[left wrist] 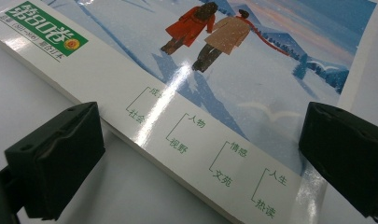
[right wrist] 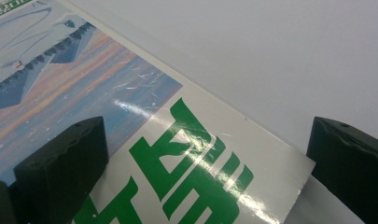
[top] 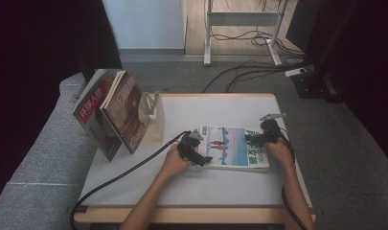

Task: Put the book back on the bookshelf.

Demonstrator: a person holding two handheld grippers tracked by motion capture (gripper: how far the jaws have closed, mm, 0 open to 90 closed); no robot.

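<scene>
A glossy magazine [top: 230, 146] with a snowy cover and green lettering lies flat on the white table [top: 206, 182]. My left gripper [top: 201, 158] is at its left end, jaws open, one over the cover and one over the table beside the spine [left wrist: 177, 154]. My right gripper [top: 253, 138] is open over the magazine's right end, where the large green characters [right wrist: 186, 163] and a cover corner [right wrist: 303, 168] lie between its jaws. Neither gripper holds anything.
Two magazines [top: 112, 112] stand leaning at the table's left rear beside a pale stand [top: 154, 115]. A grey sofa [top: 43, 148] borders the left side. Cables [top: 258, 67] and desk legs [top: 208, 33] lie on the floor beyond the table.
</scene>
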